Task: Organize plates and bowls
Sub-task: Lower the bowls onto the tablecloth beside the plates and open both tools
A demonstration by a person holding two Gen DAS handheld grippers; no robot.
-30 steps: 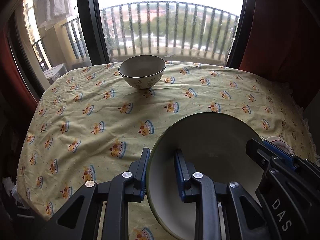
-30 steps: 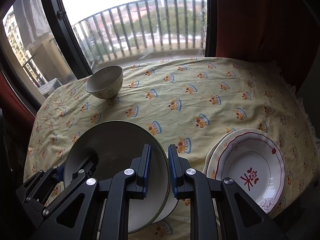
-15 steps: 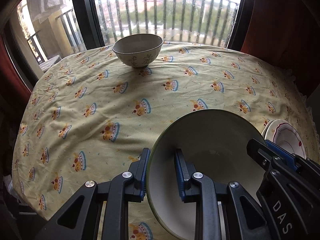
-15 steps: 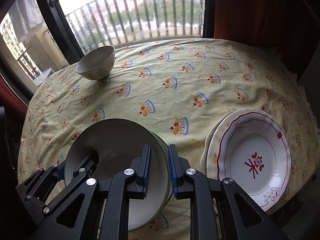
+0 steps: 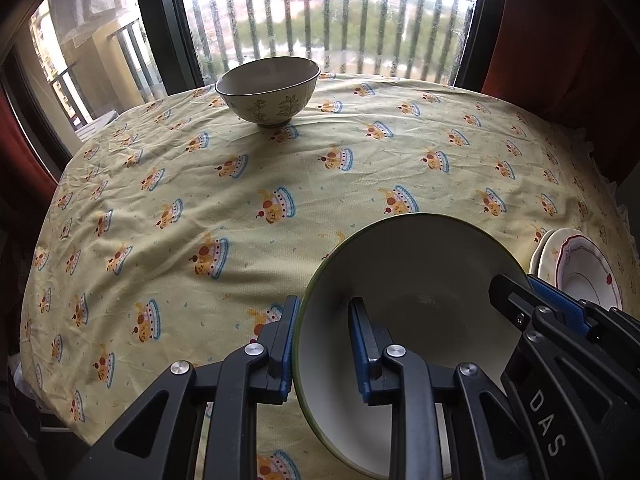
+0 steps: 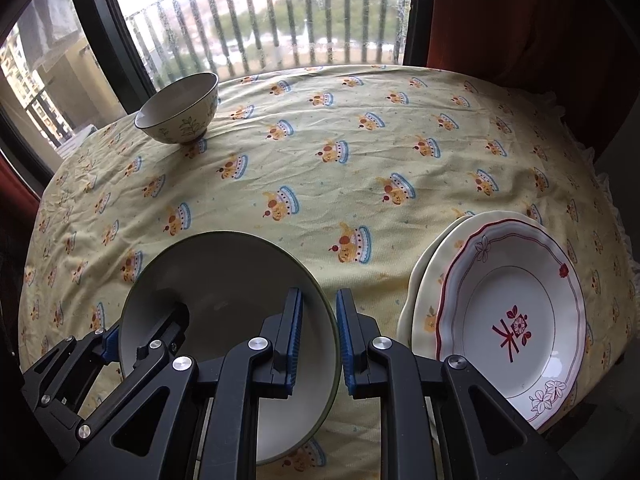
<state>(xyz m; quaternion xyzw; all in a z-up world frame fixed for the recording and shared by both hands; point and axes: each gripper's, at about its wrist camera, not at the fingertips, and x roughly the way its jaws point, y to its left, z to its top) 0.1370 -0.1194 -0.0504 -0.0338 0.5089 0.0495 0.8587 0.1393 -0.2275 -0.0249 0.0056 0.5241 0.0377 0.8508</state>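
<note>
A round table point(image 6: 360, 168) under a yellow cloth printed with cupcakes fills both views, its far edge against a balcony window, as 2 hand-held grippers share 1 wide green-rimmed bowl point(image 5: 404, 300) just above the table's near edge. The left gripper point(image 5: 324, 344) is clamped on the bowl's left rim, 1 blue pad outside the wall and 1 inside; the right gripper point(image 6: 318, 340) is closed the same way on the opposite, right rim, so the bowl hangs between them, tilted slightly toward the cameras. Whether its base touches the cloth cannot be told. To the bowl's right, at the table's near right edge, sit 2 stacked plates point(image 6: 508, 320), the upper 1 white with a red border, and the right gripper is the nearer of the 2 to them. The small leaf-patterned bowl point(image 6: 180, 108) stands alone at the far left edge, well apart, straight ahead of the left gripper. Judged from this layout, nesting the bowls means crossing nearly the whole table, away from the person and leftward.
</note>
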